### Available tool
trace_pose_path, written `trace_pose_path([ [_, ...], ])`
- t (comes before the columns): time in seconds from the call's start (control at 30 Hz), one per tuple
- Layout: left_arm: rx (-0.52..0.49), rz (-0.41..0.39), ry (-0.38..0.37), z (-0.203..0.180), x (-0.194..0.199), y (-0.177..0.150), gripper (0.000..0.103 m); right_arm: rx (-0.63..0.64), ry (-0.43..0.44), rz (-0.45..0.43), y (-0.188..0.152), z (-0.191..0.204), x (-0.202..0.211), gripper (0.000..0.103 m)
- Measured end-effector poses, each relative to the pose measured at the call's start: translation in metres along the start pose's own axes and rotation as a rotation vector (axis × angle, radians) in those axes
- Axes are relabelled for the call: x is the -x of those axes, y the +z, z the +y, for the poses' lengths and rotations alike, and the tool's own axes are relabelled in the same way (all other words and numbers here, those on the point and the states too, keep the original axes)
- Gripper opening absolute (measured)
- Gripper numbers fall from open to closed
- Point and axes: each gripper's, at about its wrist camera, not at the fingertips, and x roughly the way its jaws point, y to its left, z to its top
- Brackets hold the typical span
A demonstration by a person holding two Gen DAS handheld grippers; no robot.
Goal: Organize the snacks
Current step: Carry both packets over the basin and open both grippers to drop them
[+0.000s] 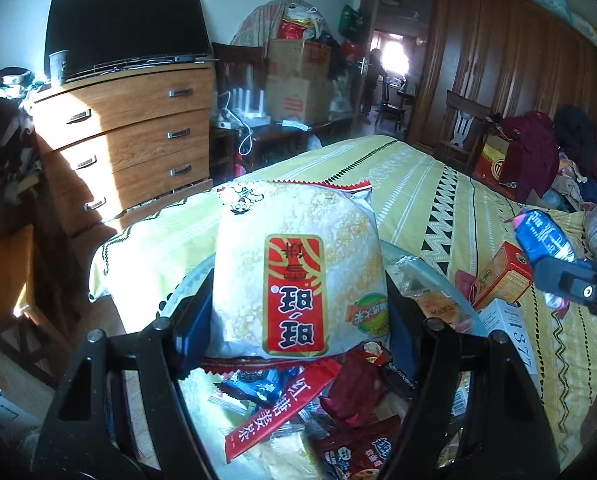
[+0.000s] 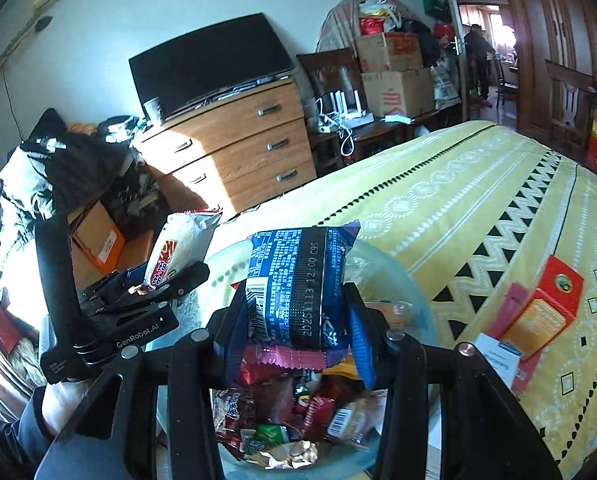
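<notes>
The left gripper (image 1: pixel 298 308) has its jaws clamped on the sides of a white packet (image 1: pixel 298 264) with a red label. The packet is held above a clear bowl (image 1: pixel 426 268) on the bed (image 1: pixel 418 184). The bowl holds loose snacks (image 1: pixel 338 408); a red sachet (image 1: pixel 282 404) lies on top of them.

The right gripper (image 2: pixel 294 320) has its jaws clamped on a blue packet (image 2: pixel 298 280), also above the bowl (image 2: pixel 398 276) and its snacks (image 2: pixel 298 420). In the right wrist view, the left gripper (image 2: pixel 158 284) and the white packet (image 2: pixel 178 244) appear left of the blue packet.

An orange box (image 2: pixel 546 312) and a white box (image 2: pixel 498 356) lie on the bed (image 2: pixel 438 184), right of the bowl. A dresser (image 2: pixel 234 148) with a TV (image 2: pixel 210 68) on top stands beyond the bed.
</notes>
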Motion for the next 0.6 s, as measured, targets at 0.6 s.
trace_pose_path([
  [0.6,0.005,0.015,-0.013,0.02,0.002,0.001,0.074,0.0,0.01,0.046,-0.001,0.01,-0.024,0.048],
])
